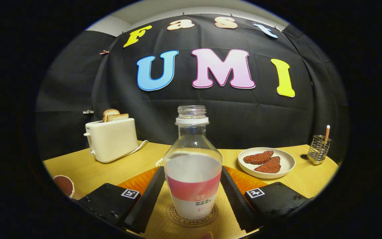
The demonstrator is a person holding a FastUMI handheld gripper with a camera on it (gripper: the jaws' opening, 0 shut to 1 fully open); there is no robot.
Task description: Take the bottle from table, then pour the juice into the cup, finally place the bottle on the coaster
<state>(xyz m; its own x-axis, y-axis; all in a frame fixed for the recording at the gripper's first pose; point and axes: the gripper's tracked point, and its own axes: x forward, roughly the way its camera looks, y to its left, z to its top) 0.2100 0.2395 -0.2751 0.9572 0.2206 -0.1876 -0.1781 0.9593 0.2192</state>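
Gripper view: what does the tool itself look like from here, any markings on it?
The gripper has two long, flat fingers with ribbed inner faces. Each runs back to a boxy black block with small screws, carrying a square black-and-white tag. Orange housing shows behind the fingers. No cables visible.

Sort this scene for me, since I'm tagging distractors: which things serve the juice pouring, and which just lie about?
Job: bottle, uncapped, upright on the coaster, between the gripper fingers; cup beyond the left finger.

Lying about: toaster with bread slices; plate holding two reddish patties; wire holder.
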